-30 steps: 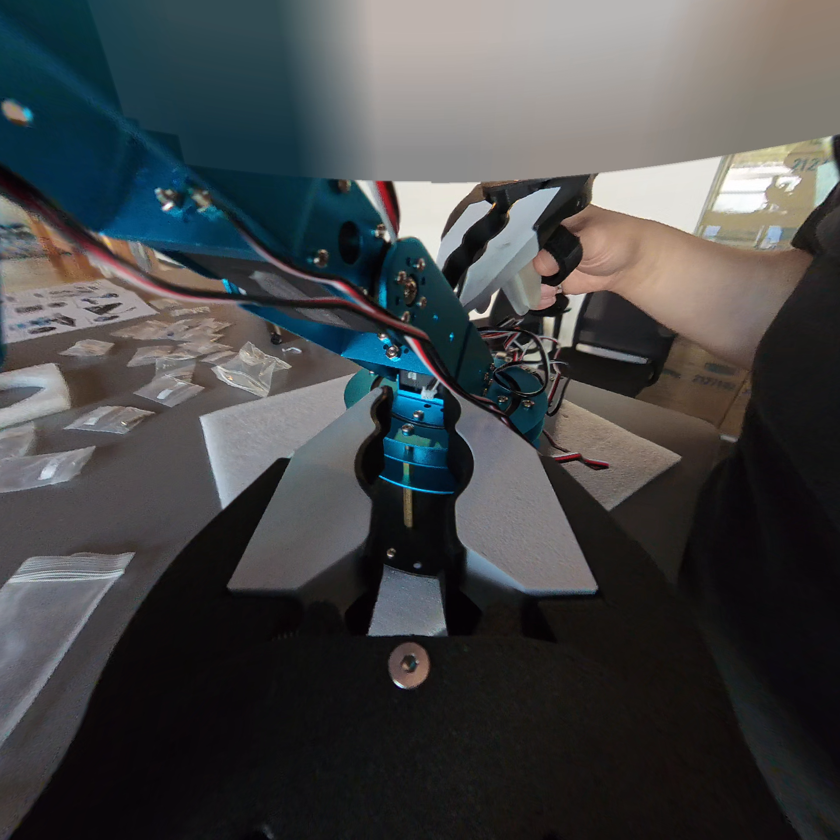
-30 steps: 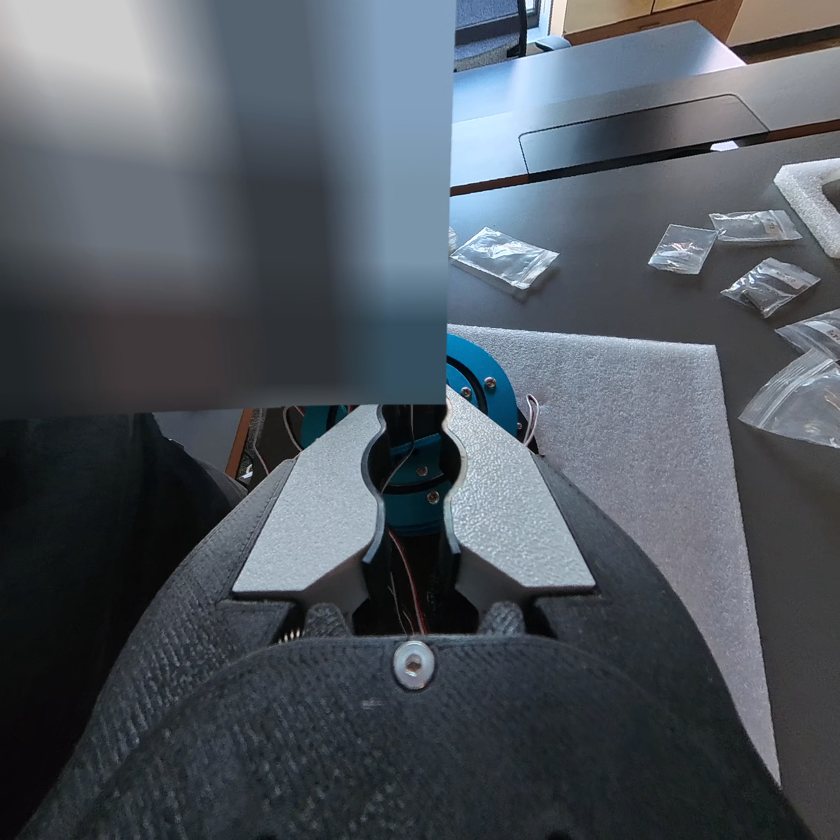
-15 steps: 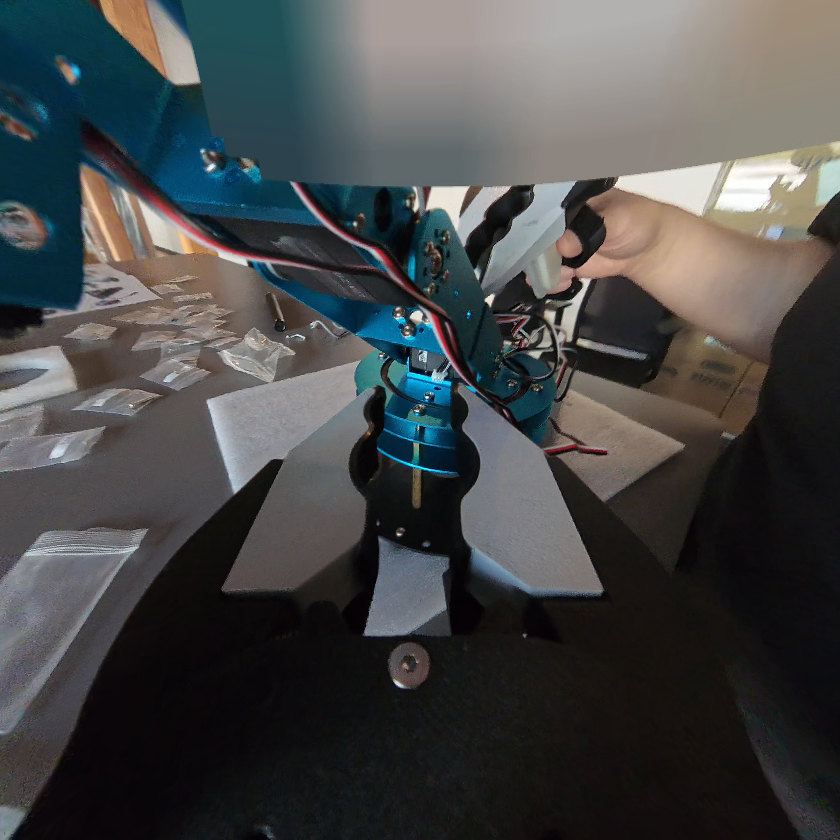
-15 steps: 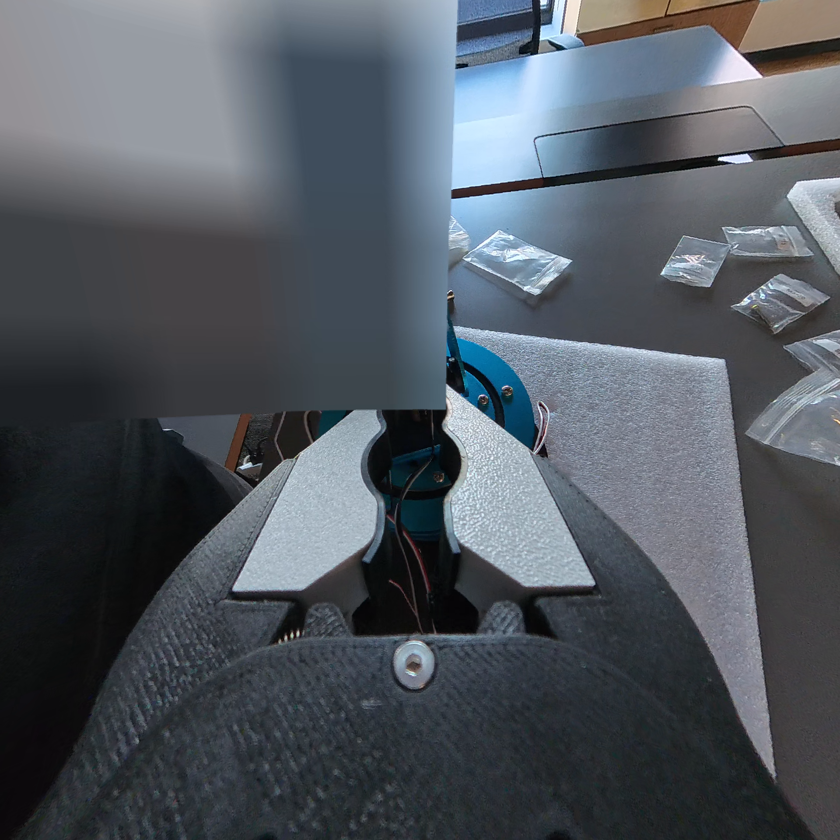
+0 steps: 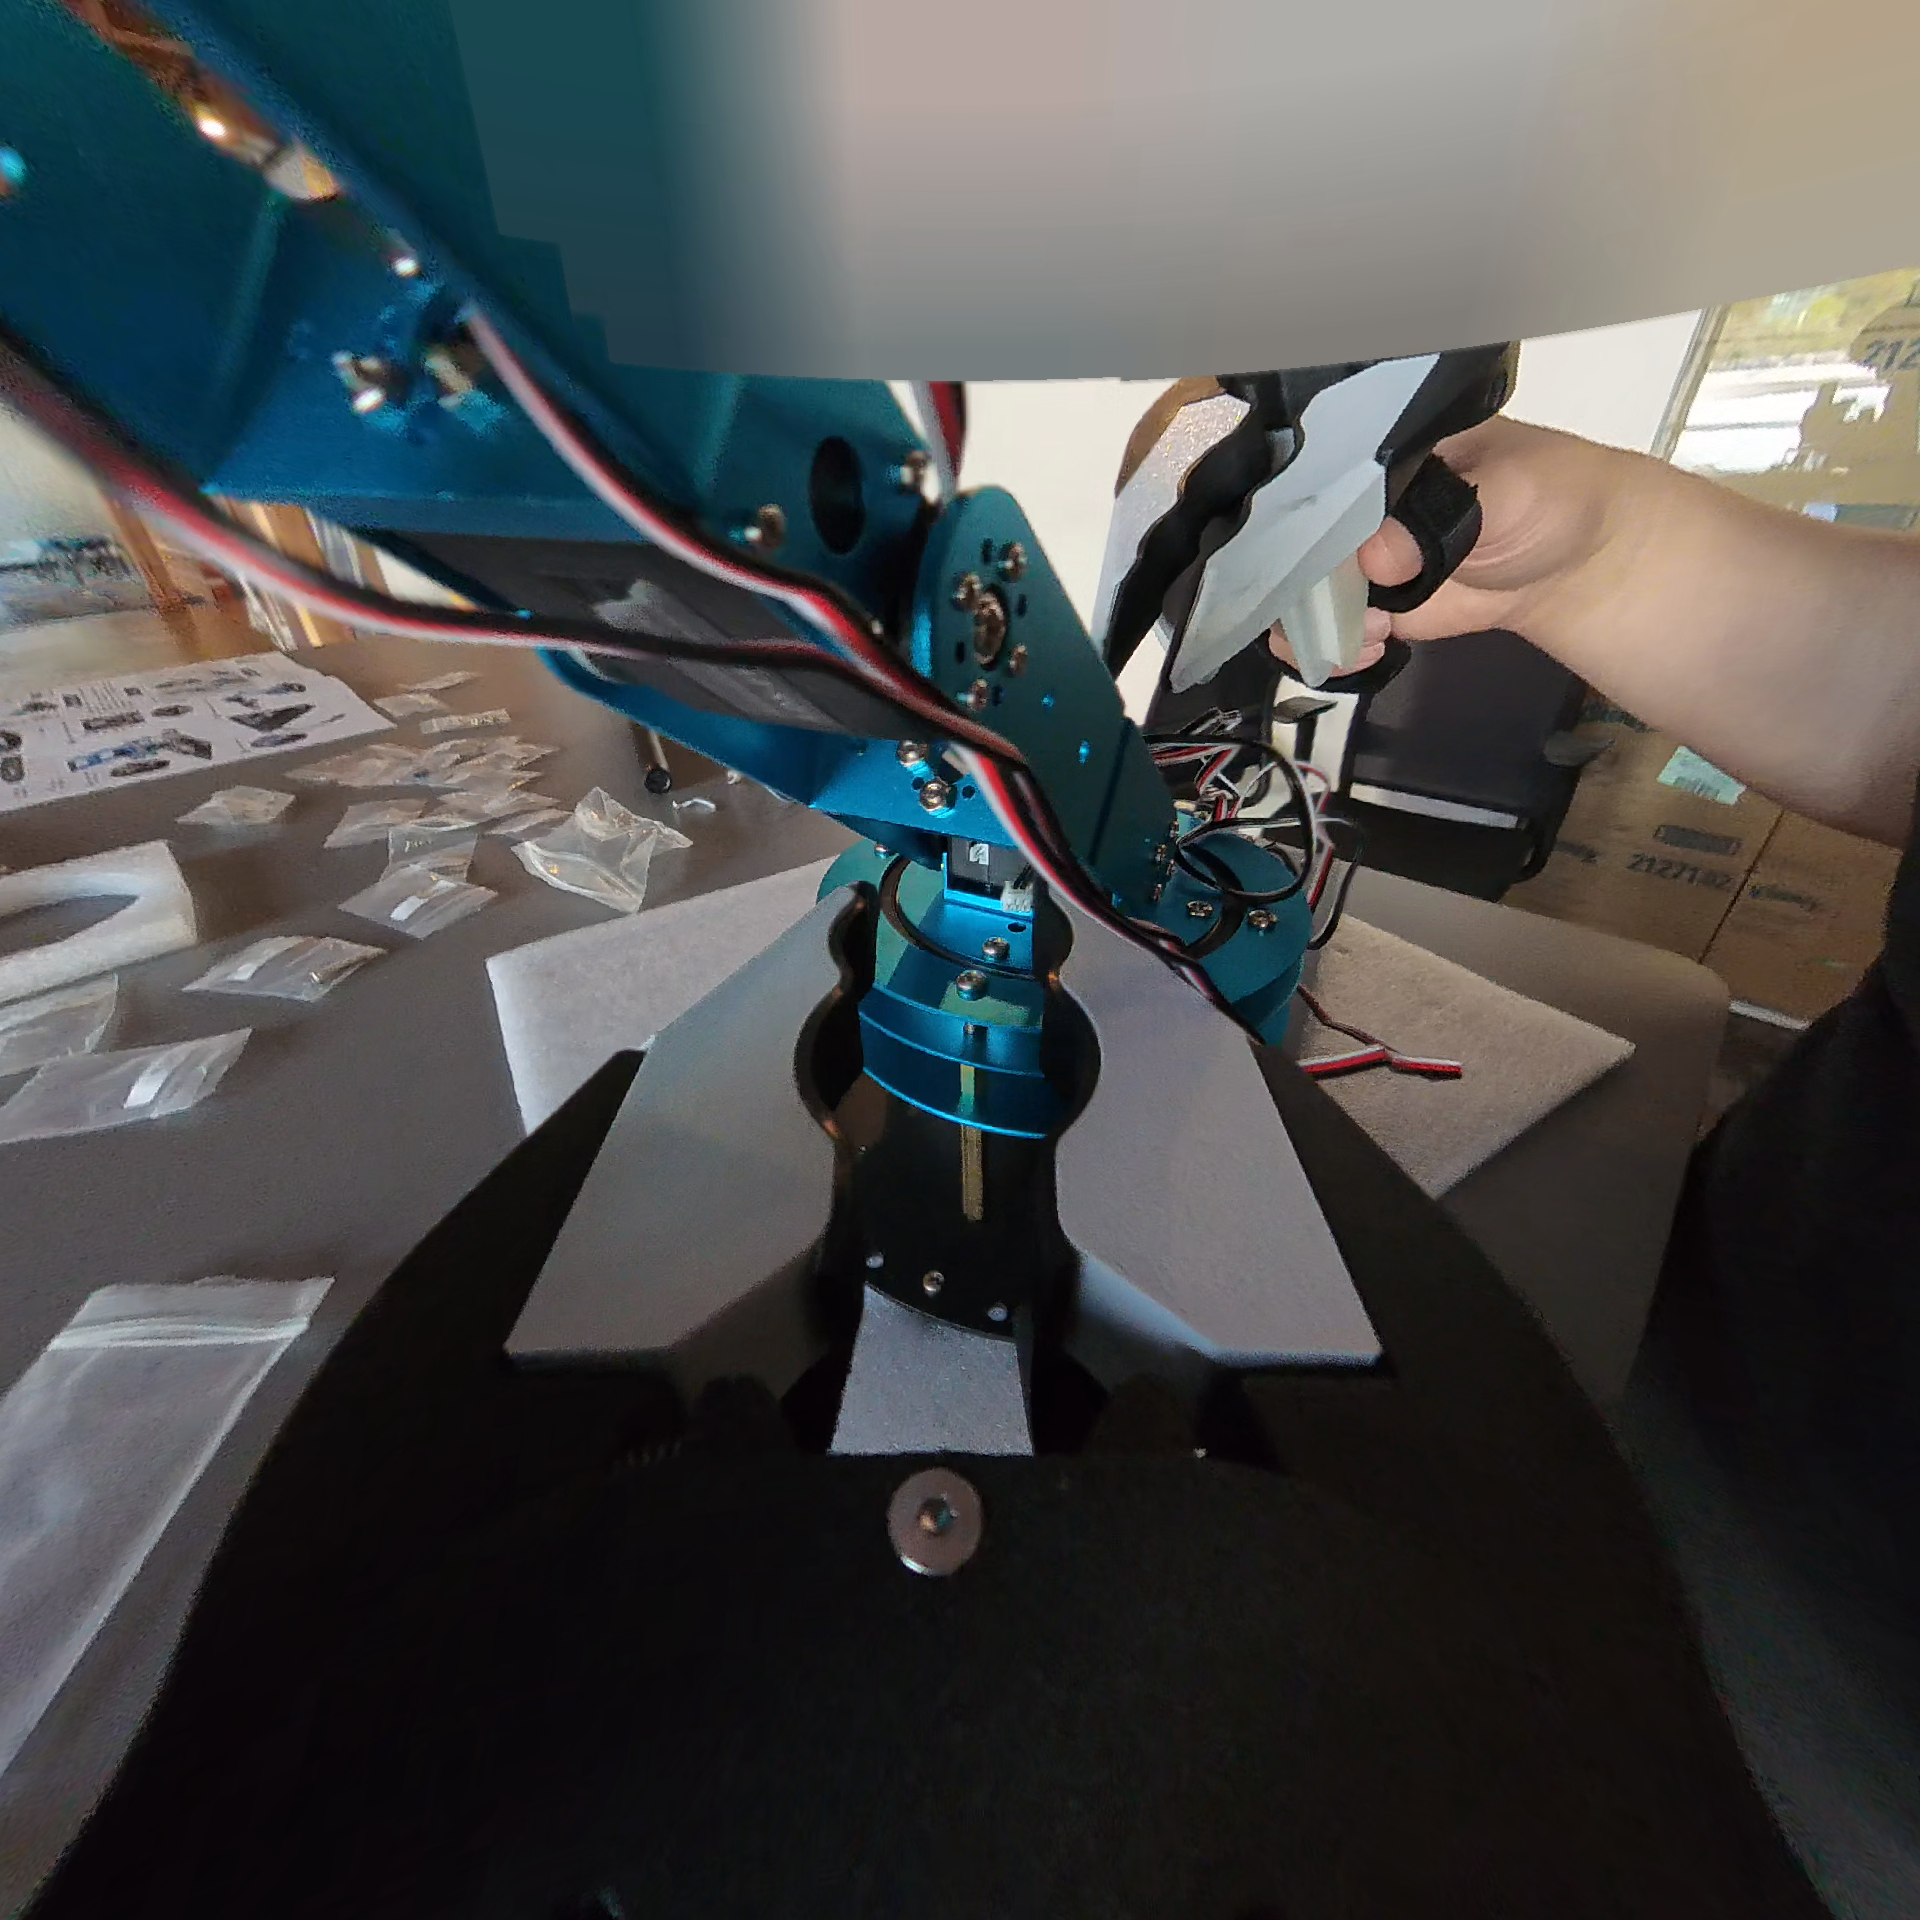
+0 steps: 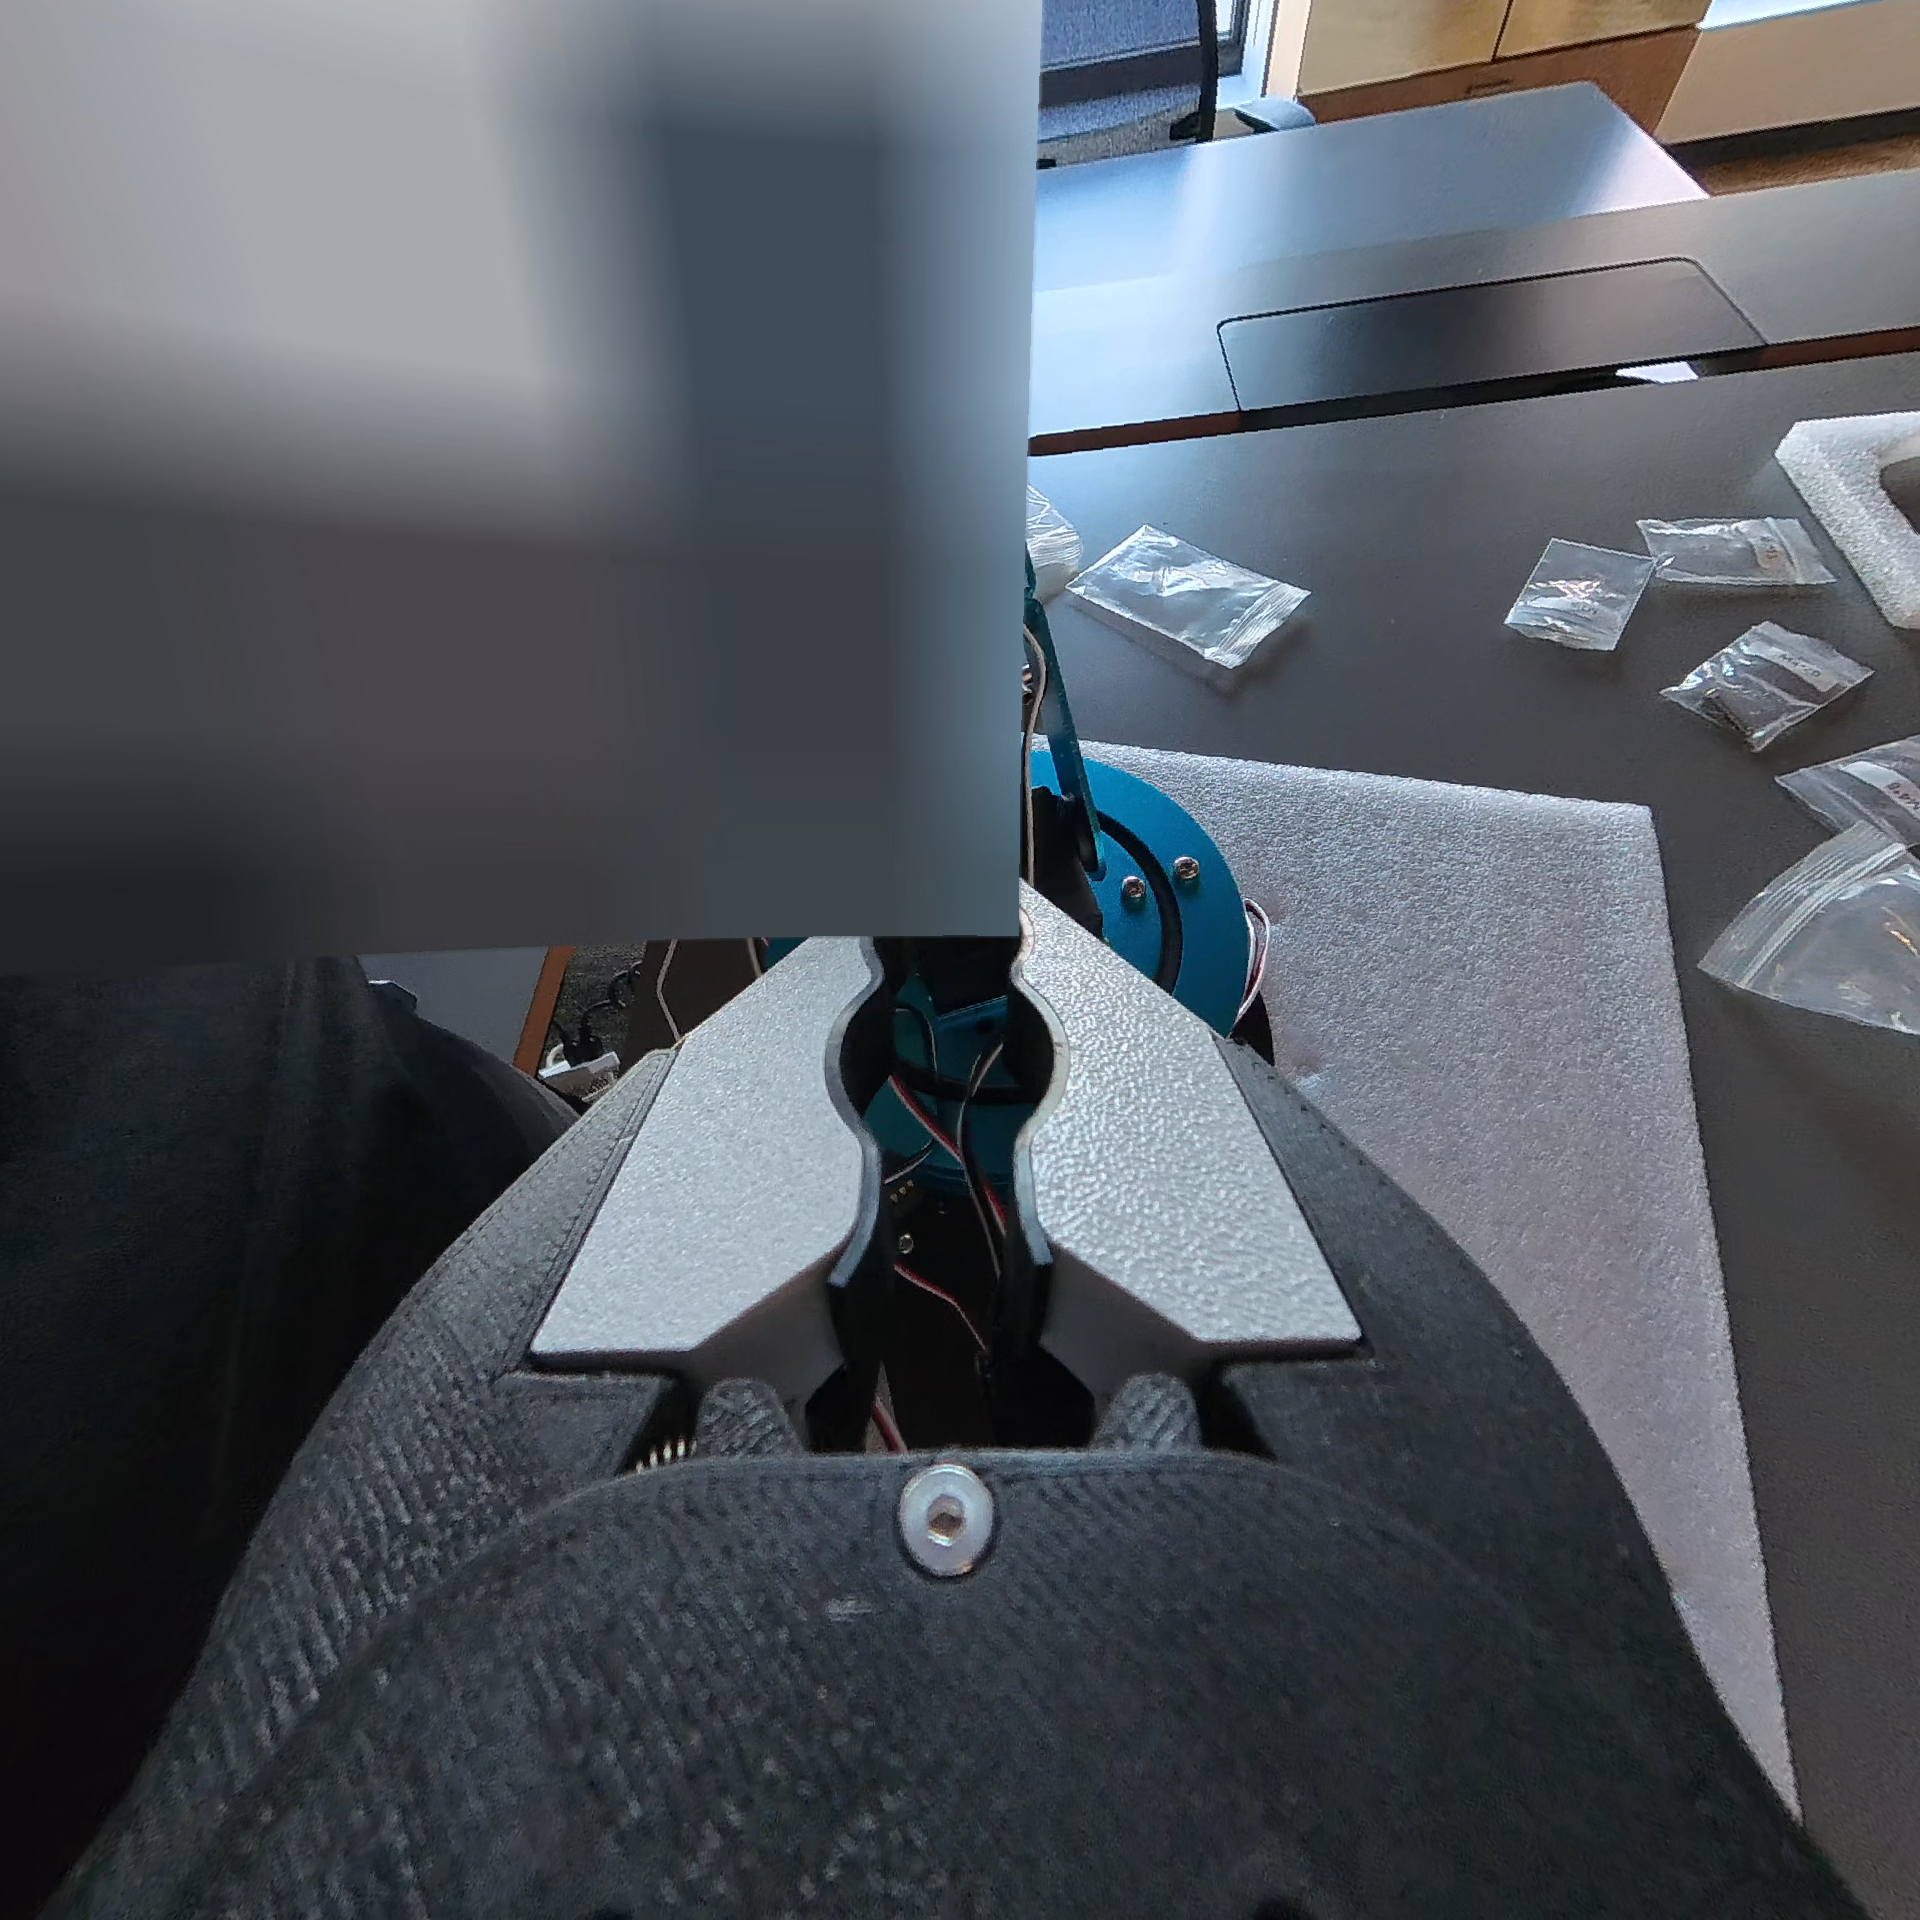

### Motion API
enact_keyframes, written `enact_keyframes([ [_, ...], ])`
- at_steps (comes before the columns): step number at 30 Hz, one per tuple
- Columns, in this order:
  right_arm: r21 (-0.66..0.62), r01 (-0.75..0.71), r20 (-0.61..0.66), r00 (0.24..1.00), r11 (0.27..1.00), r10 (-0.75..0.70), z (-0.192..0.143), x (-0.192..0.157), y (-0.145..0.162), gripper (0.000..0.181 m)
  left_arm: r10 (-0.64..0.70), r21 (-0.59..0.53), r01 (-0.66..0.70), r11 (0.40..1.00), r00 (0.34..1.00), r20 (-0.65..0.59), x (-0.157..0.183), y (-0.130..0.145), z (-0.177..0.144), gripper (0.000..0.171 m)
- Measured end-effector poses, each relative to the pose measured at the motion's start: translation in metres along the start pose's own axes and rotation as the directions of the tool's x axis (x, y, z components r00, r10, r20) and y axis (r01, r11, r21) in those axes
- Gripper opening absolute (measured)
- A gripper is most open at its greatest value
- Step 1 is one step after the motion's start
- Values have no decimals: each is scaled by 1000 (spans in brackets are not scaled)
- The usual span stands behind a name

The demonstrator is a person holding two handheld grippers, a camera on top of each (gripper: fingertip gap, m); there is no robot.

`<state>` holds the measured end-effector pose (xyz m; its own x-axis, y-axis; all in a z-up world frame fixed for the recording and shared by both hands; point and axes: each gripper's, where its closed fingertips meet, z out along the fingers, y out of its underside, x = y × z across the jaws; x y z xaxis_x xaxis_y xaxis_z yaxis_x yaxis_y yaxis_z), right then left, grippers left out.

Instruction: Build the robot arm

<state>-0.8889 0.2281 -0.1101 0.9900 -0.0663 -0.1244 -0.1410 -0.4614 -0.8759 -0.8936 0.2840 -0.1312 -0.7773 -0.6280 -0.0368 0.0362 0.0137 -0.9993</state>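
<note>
A small blue metal robot arm (image 5: 997, 707) with red, white and black wires (image 5: 1247, 769) stands on a white foam sheet (image 5: 644, 966). My left gripper (image 5: 951, 935) is shut on its round blue base column (image 5: 956, 1070), one finger on each side. My right gripper (image 5: 1127, 634), held by a person's hand (image 5: 1538, 551), hovers above the wires beside the arm's upper bracket. In the right wrist view the right gripper (image 6: 948, 956) has a narrow gap between its jaws. Through the gap I see wires and the blue base disc (image 6: 1164, 894) below, with nothing clamped.
Several small clear bags (image 6: 1184, 592) lie scattered on the dark table (image 6: 1455, 468), also in the left wrist view (image 5: 597, 852). A white foam block (image 6: 1860, 520) sits at the far right. A printed sheet (image 5: 156, 717) lies far left. Cardboard boxes (image 5: 1714, 862) stand beyond the table. There is about 7 centimeters between the tips of the two grippers. About 40 centimeters separates my left fingertips from the white foam block (image 6: 1860, 520).
The left wrist view tilted and swung back, and the blue arm's upper link shifted across the frame. The left gripper kept its hold. The right gripper barely moved.
</note>
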Motion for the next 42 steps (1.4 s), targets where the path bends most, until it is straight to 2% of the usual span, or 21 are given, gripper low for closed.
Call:
enact_keyframes([
  [12,3,-2,-2,1000,1000,2,-2,-2,2,11,162,-17,-162,987,987,-10,9,5,16,18],
  [16,2,-2,-2,1000,1000,2,-2,-2,2,11,148,-50,-151,987,987,-57,13,9,19,21],
  [24,-2,-14,-5,1000,1000,14,-2,1,5,11,166,-45,-169,985,984,-63,15,9,22,10],
  [29,-15,-21,0,1000,1000,21,0,3,7,11,230,-42,-234,971,970,-77,18,10,21,9],
  [32,-23,-18,3,1000,1000,18,1,3,8,11,266,-34,-269,963,962,-64,17,9,21,2],
  [42,-50,-18,-10,1000,999,18,2,11,8,11,201,-17,-201,980,980,0,15,5,19,0],
])
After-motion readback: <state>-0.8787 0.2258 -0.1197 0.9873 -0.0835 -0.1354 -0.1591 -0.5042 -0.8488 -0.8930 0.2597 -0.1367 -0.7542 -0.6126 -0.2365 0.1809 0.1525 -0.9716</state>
